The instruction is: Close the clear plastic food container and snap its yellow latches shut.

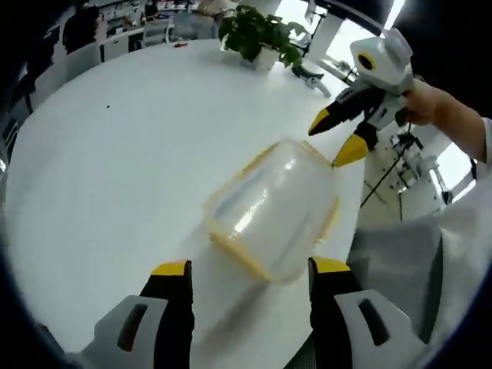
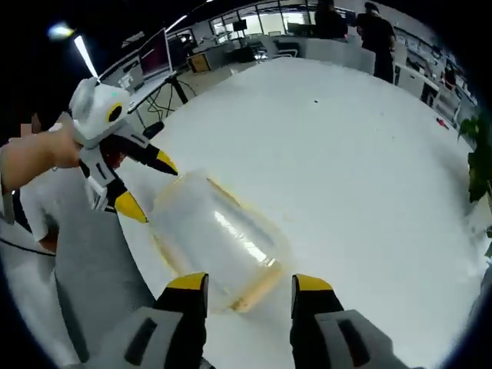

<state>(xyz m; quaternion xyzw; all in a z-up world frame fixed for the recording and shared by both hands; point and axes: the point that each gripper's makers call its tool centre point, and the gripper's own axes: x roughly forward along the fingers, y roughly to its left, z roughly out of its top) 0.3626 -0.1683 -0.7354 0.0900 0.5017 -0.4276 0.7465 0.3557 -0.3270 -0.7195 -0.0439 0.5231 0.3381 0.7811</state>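
**Both jaw pairs spread around the container**

Fingers of the left gripper (image 1: 250,269) stand parted, the clear plastic container (image 1: 273,209) (yellow-edged) just ahead between their tips. Beyond its far rim, the right gripper (image 1: 338,135) also gapes, holding nothing. Farther out spread the white table (image 1: 131,154) and a potted plant (image 1: 257,34).

Left gripper (image 1: 250,269) jaws apart, yellow tips just short of the clear plastic container (image 1: 273,207) with yellow rim, lying on the white table (image 1: 115,154). Right gripper (image 1: 340,137) comes in from the right, jaws spread, lower tip touching the container's far edge, held by a hand (image 1: 430,100). Potted plant (image 1: 257,34) at the far side.
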